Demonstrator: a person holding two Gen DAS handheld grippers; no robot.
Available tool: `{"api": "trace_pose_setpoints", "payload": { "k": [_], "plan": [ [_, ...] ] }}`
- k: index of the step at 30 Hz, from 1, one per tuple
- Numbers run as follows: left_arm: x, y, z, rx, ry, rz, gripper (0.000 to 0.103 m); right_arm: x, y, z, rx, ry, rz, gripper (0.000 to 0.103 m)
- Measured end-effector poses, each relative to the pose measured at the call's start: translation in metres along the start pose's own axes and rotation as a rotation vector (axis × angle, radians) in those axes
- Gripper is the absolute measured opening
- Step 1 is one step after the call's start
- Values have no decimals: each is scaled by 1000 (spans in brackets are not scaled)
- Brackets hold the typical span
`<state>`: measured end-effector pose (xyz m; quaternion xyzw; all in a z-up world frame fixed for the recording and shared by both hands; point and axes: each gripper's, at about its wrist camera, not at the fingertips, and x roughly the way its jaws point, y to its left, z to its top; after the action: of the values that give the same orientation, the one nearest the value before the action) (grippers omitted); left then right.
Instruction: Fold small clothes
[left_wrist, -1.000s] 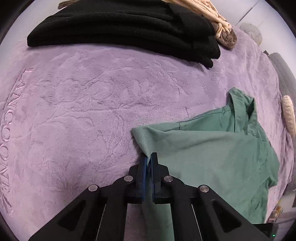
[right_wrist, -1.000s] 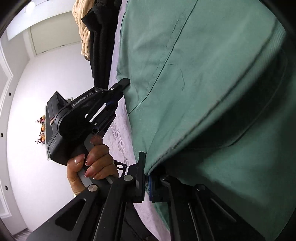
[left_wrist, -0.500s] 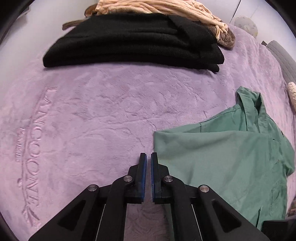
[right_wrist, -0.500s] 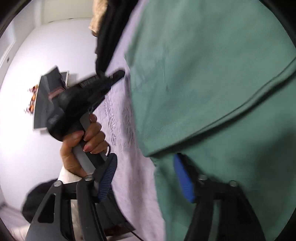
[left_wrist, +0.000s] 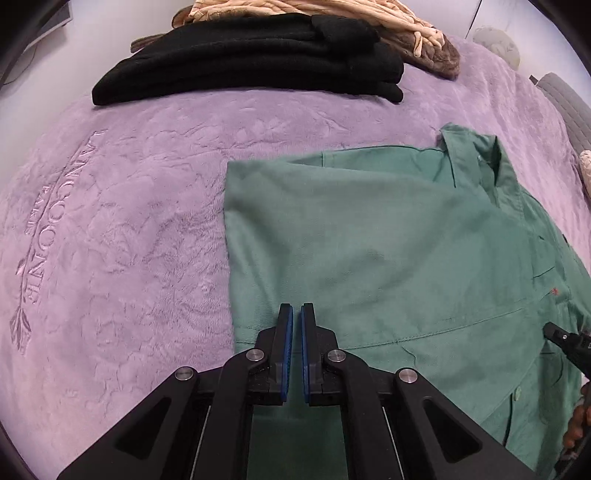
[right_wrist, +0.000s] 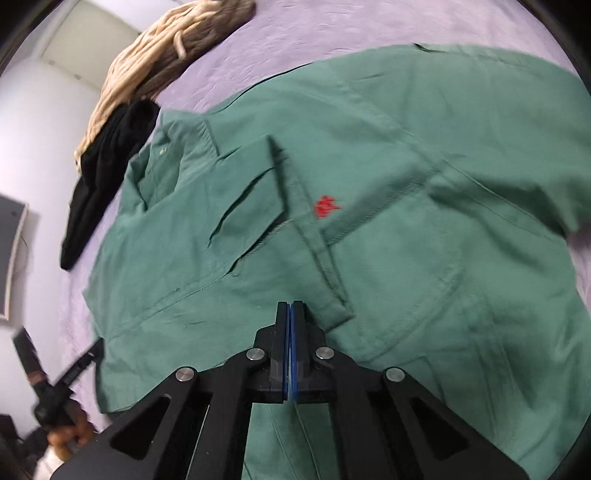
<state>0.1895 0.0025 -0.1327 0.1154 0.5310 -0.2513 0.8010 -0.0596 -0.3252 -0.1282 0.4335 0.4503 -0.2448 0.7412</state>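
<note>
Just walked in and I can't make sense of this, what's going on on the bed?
A person is folding a green shirt on a purple blanket, with a handheld gripper in each hand. One side is folded over and the shirt lies flat. The left gripper and the right gripper hover over it, both shut and empty; the right one's jaws have just closed. Folded black clothes and a cream knit sit further back.

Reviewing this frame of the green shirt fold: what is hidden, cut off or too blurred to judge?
- Green shirt: its near hem is hidden behind the left tongs in the left wrist view; its right side runs out of frame.
- Red embroidery: too blurred in the right wrist view to read.
- Cream knit: cut off by the top edge in the left view.
- Right tongs: whether the closed tips touch the shirt is unclear.
</note>
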Motion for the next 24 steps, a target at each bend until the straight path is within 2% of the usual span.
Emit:
{"api": "trace_pose_setpoints", "payload": {
  "k": [1,3,5,6,7,11,12,14,15,17,19,24],
  "plan": [
    [-3,-2,-4,6,-10,16,6,-6,-4,0,15,-3,7,5],
    [-8,-8,-6,27,5,48,6,-21,-15,-5,48,9,76,7],
    [-15,-16,-6,44,17,73,6,-34,-28,-11,87,27,138,24],
    [-19,-20,-7,50,19,74,6,-41,-33,-12,98,28,147,41],
    [-24,-28,-8,58,20,68,6,-42,-34,-5,105,24,151,50],
    [-41,-60,-16,71,33,38,6,-68,-58,10,139,-18,157,51],
    [-42,-72,-18,74,44,31,9,-76,-67,13,157,-31,152,53],
    [-46,-96,-23,86,52,30,68,-88,-88,18,195,-47,140,57],
    [-48,-109,-25,91,35,47,103,-105,-111,15,221,-54,135,58],
    [-54,-138,-30,131,-7,56,102,-113,-137,23,278,-72,137,60],
    [-51,-165,-33,155,4,46,102,-126,-166,27,322,-97,126,64],
    [-37,-220,-33,133,58,10,102,-149,-251,42,475,-164,109,65]
  ]
}}
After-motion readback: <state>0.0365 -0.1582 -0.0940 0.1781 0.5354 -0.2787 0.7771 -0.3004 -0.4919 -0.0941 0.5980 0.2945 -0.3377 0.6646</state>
